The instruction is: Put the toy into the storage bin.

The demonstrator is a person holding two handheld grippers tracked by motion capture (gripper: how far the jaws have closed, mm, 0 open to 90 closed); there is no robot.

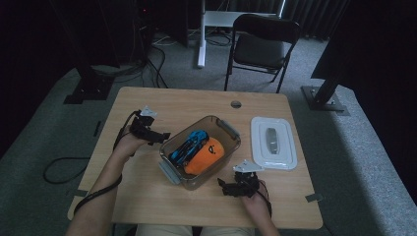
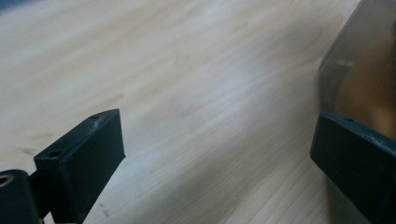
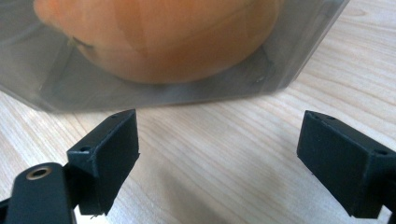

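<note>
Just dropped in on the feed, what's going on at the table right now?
A person holds a tool in each hand on either side of a clear plastic container in the middle of the wooden table. The left tool and right tool are both open and hold nothing, each near a container wall. Inside lie a blue toy car and an orange object. The container's lid lies apart on the table, to the right.
</note>
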